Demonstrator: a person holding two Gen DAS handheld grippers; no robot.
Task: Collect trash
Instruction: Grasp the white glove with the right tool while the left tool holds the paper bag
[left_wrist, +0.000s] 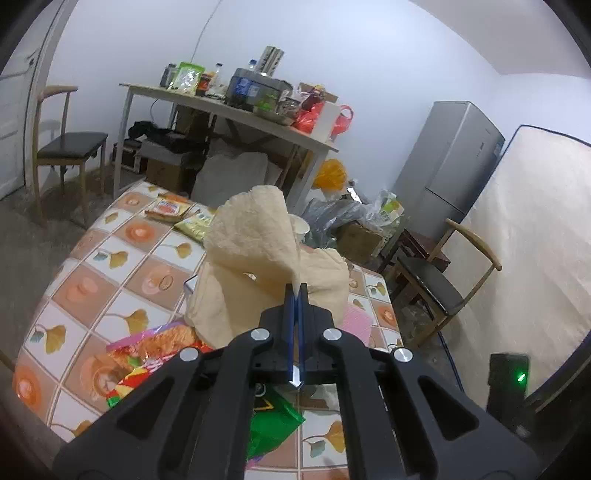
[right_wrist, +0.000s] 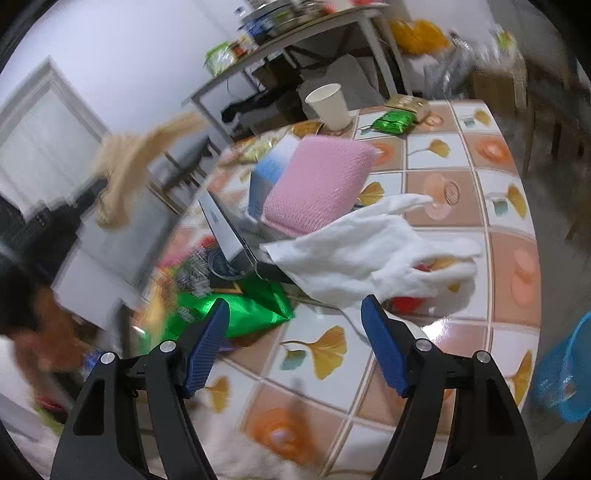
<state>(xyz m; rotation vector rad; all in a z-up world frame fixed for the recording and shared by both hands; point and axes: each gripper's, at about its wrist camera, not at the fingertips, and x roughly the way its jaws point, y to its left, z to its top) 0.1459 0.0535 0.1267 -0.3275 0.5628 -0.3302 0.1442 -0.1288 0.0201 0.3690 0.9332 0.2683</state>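
Left gripper (left_wrist: 297, 286): your jaws are fully closed on a corner of the beige paper napkin (left_wrist: 255, 236), which hangs lifted above the tiled table (left_wrist: 122, 236). Only a thin pinch of paper sits between the blue pads, so keep them closed and move smoothly or it may tear or slip free.

Right gripper (right_wrist: 295, 321): your jaws stand wide apart with nothing between them, poised low over the table and aimed at the crumpled white tissue (right_wrist: 373, 254).

Where the trash lies: the white tissue rests on the table just ahead of your right fingertips, partly over a red scrap (right_wrist: 406, 303). A green foil wrapper (right_wrist: 243, 312) lies just left of it, and a second green wrapper (right_wrist: 393, 121) and a paper cup (right_wrist: 330, 104) sit at the far edge.

Not trash, probably: the pink sponge (right_wrist: 317, 184) leaning on the blue-and-white box (right_wrist: 271, 170); steer round them.

Next grip: judging by the spread of the tissue, come down over its bunched middle, not a loose flap, so the jaws gather several folds.

Drop point: a blue mesh basket (right_wrist: 565, 373) shows at the right edge, off the table; it seems the likely bin, though I cannot tell for certain.

Caution: the right view is blurred, so slow down before closing.
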